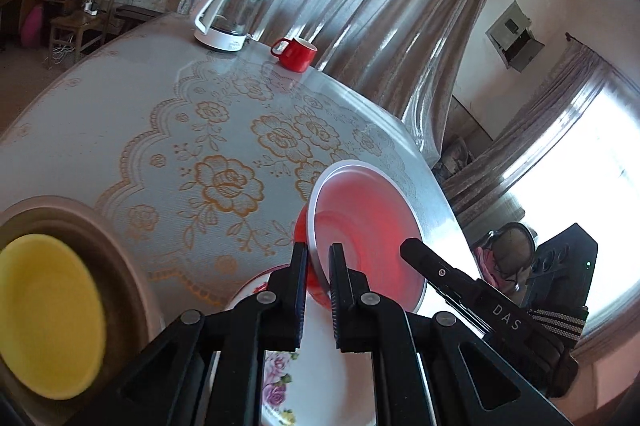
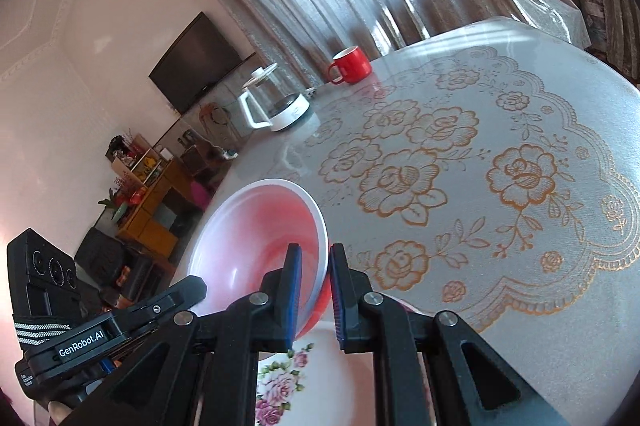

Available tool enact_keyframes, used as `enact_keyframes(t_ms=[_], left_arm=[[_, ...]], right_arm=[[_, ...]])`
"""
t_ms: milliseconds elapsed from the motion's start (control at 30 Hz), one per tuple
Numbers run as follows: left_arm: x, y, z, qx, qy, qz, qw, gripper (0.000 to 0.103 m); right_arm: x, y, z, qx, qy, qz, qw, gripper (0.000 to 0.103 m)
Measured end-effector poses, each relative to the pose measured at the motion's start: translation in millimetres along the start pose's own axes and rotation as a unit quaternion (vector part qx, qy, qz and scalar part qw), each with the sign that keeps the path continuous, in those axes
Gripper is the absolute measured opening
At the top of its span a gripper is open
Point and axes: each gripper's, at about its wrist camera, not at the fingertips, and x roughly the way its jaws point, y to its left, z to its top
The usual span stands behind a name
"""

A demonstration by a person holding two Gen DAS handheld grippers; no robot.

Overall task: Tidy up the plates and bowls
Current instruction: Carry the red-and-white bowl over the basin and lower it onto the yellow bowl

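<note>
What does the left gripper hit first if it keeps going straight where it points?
Nothing solid beyond the red bowl the left gripper already clamps by the rim. Past the bowl lies bare tablecloth; the kettle and red mug sit far off, depth unclear.

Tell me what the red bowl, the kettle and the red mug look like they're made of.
Red bowl with white inside: probably thin plastic or melamine; light glows red through its wall. Clear kettle with white handle and base: glass-looking see-through body, glossy white plastic-looking parts. Red mug with white inside: glossy, ceramic or enamel; cannot tell which.
</note>
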Motion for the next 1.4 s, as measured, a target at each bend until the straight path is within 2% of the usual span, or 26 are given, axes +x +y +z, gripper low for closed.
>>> enact_keyframes(t_ms=[400, 700, 1167, 1400], left_arm=[[-90, 92, -24, -0.076, -0.059, 0.046, 0.9942, 0.009], [-118, 140, -42, -0.122, -0.076, 0.081, 0.9864, 0.009], [-119, 164, -58, -0.150, -0.067, 0.106, 0.9806, 0.009], [-109, 165, -61, -0.147, -0.058, 0.115, 0.9807, 0.009]], right_arm=[[43, 101, -40, -0.072, 0.069, 0.073, 0.992, 0.013], [76, 155, -73, -0.119, 0.119, 0.094, 0.981, 0.013], [109, 169, -101, -0.135, 0.172, 0.084, 0.972, 0.015], [114, 176, -111, -0.165, 0.172, 0.061, 0.969, 0.020]])
